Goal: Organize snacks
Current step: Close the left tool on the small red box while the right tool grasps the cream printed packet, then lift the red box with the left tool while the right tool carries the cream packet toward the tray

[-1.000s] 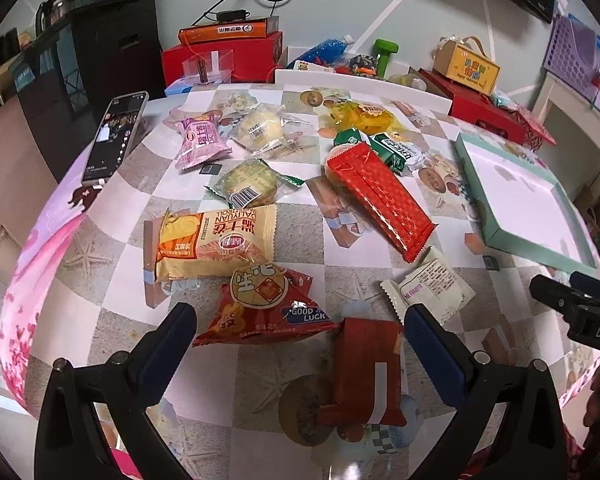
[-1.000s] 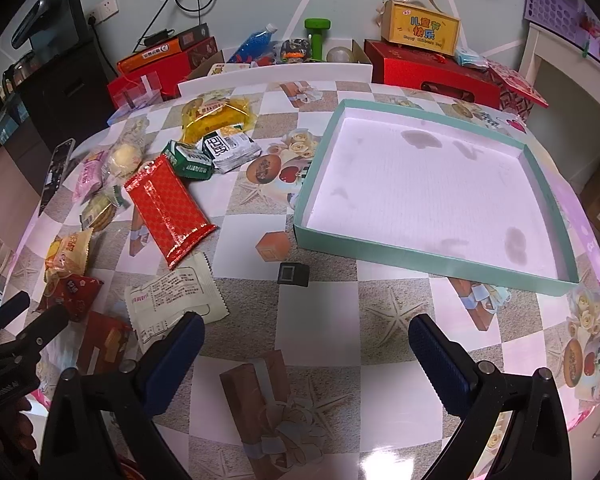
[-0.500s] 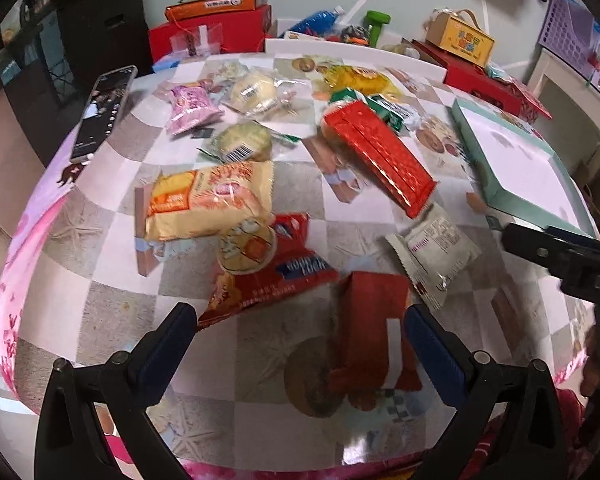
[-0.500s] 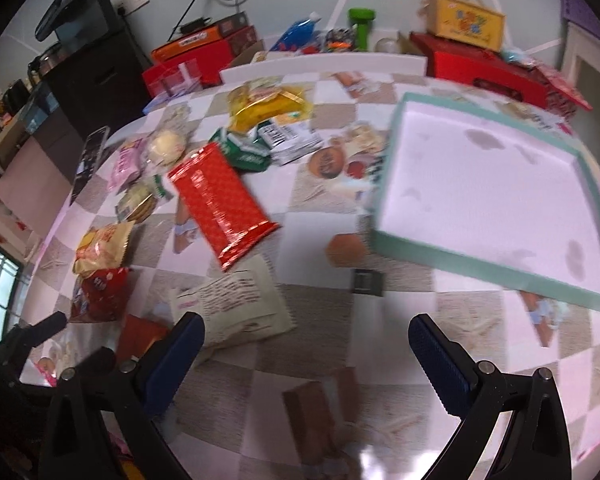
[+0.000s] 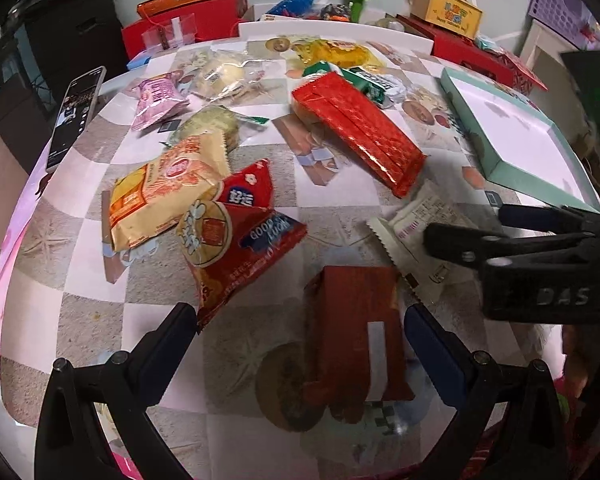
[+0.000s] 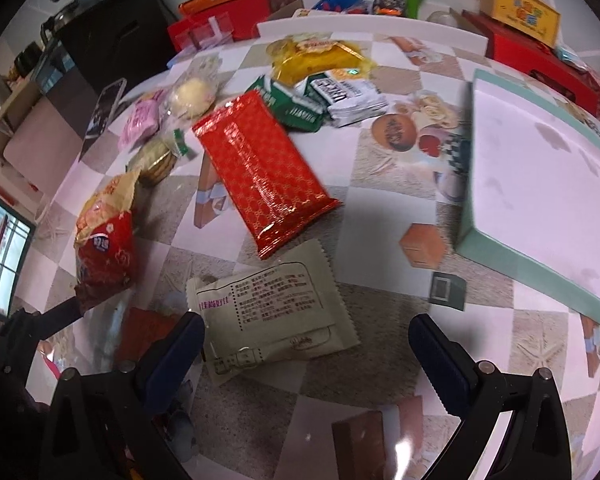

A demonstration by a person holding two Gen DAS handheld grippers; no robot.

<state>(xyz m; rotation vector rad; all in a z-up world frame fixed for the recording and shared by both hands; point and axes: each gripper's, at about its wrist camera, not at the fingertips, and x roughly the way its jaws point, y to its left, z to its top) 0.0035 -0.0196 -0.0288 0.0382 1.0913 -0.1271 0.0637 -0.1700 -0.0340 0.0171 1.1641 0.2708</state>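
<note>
Both grippers hovered low over the table (image 5: 332,208), fingers pointing forward and spread wide with nothing between them. The left gripper (image 5: 300,332) hung above a flat red packet (image 5: 356,320), and its left fingertip sat just beside the corner of a crinkled red bag (image 5: 236,236). The right gripper (image 6: 306,344) was poised over a pale, flat sachet (image 6: 276,316) with serrated ends and printed text; its left fingertip lay over the sachet's near corner, though contact could not be told. In the left wrist view the right gripper (image 5: 500,232) reached in from the side, above the same sachet (image 5: 424,236).

The snacks lay loose on the table: a long glossy red pack (image 6: 260,168) with a gold lattice print, a puffy yellow-orange bag (image 5: 164,192) touching the red bag, a pink wrapper (image 5: 156,98), clear-wrapped buns (image 5: 220,74), green and white packets (image 6: 320,104) and a yellow foil bag (image 6: 316,58). A shallow mint-green tray (image 6: 520,272) with a white floor stood to the right, holding nothing.

The table wore a shiny checked cloth printed with food pictures. A phone (image 5: 74,116) lay near its left edge, and red boxes (image 5: 188,26) stood behind.
</note>
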